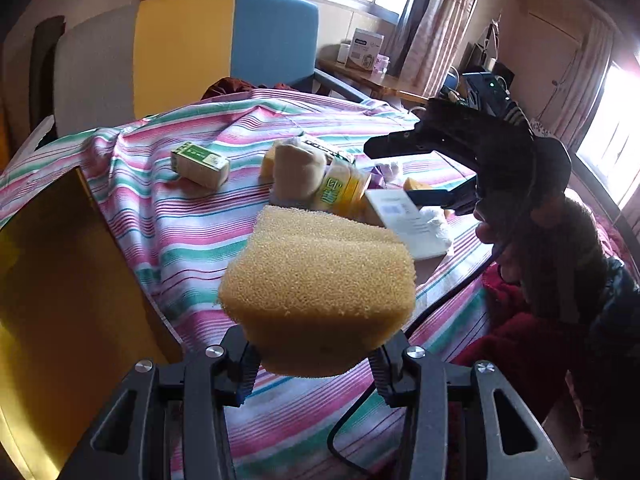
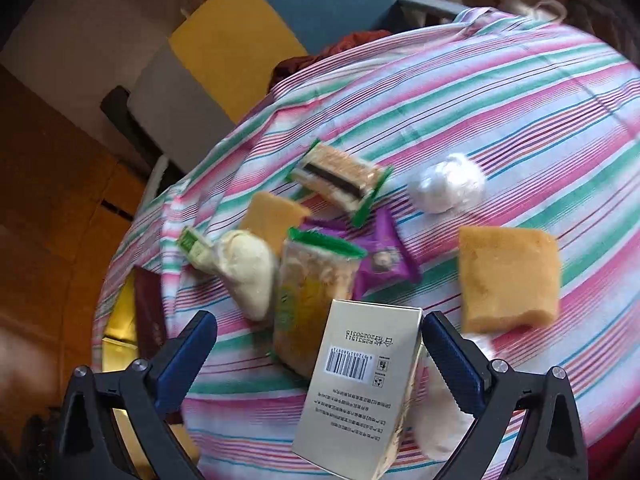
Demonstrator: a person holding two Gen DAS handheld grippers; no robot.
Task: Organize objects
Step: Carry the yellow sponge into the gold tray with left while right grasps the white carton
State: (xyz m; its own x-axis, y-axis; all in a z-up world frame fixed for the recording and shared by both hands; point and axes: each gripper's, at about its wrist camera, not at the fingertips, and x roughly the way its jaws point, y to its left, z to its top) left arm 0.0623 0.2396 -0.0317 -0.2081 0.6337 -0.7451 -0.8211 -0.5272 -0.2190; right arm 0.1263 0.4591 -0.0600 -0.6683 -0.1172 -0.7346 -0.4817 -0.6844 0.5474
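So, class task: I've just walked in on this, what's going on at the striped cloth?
A person is sorting clutter with two handheld tools. The left tool grips a yellow sponge, lifted above the striped cloth. The right tool is open around a silver barcoded box, not clamping it. Another sponge, snack packets and a white wad lie loose.

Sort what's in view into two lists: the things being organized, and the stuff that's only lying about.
Belongs to the job:
left gripper, shut on yellow sponge
right gripper, open around the silver box
second sponge
purple snack packet
biscuit pack
white plastic ball

Just lying about:
striped cloth
colour-block chair
curtains
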